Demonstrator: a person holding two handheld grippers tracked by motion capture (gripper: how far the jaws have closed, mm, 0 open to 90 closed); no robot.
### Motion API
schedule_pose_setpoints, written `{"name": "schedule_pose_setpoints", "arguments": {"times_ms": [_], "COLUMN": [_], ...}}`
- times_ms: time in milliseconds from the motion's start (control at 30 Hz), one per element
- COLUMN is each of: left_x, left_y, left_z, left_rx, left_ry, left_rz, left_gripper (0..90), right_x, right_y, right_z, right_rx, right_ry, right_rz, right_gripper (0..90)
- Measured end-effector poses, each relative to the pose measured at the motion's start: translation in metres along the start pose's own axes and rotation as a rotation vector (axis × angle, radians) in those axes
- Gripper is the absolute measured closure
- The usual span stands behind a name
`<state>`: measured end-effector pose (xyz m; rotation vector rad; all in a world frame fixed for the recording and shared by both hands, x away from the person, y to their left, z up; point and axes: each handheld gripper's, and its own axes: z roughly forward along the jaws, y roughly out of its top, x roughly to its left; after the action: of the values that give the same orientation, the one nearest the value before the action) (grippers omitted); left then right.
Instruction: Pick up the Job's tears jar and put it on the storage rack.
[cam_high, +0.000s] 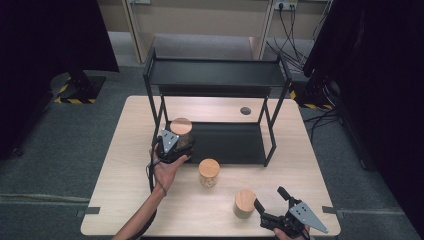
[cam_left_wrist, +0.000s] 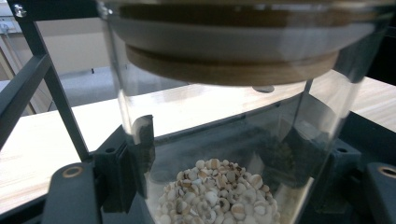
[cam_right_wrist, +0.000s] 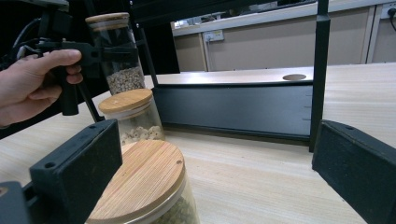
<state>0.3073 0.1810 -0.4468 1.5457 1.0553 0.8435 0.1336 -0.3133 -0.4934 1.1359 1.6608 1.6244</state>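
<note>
The jar (cam_high: 181, 131) you're carrying sits at the front left corner of the rack (cam_high: 220, 80), over the edge of its lower shelf (cam_high: 235, 142) — glass, wooden lid, pale grains in the bottom. Your left tool (cam_high: 172, 145) is pinching it around the body; in the left gripper view the pads (cam_left_wrist: 142, 140) press the glass (cam_left_wrist: 224, 140) on either side, with the grains (cam_left_wrist: 217, 196) just above them. The rack's front left post (cam_high: 155, 110) stands right beside the jar, and in the right gripper view the jar (cam_right_wrist: 116, 51) hangs just left of that post (cam_right_wrist: 147, 56).

Nearer you on the bench (cam_high: 115, 185), a second jar (cam_high: 209, 172) stands just in front of the shelf, close to your left hand (cam_high: 167, 172). A third jar (cam_high: 244, 203) stands further right, near the bench's front edge.

Your right tool (cam_high: 272, 200) is spread wide, just beside that third jar — in the right gripper view its lid (cam_right_wrist: 142, 184) lies against the left jaw, while the right jaw stands well apart from it. Behind it the second jar (cam_right_wrist: 130, 116) and the shelf's front edge (cam_right_wrist: 233, 109) are in line.
</note>
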Motion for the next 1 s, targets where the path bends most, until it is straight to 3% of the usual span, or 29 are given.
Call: {"name": "schedule_pose_setpoints", "arguments": {"times_ms": [433,1000], "left_x": [-0.001,-0.004], "left_y": [-0.005,-0.013], "left_z": [0.016,0.025], "left_rx": [0.012,0.012], "left_ry": [0.035,0.044], "left_rz": [-0.015,-0.011], "left_gripper": [25.3,25.3], "right_x": [-0.001,-0.002], "right_y": [0.000,0.000], "right_z": [-0.001,-0.001], "right_rx": [-0.002,-0.007], "right_ry": [0.000,0.000], "right_rz": [0.006,0.003], "right_gripper": [1.8,1.8]}}
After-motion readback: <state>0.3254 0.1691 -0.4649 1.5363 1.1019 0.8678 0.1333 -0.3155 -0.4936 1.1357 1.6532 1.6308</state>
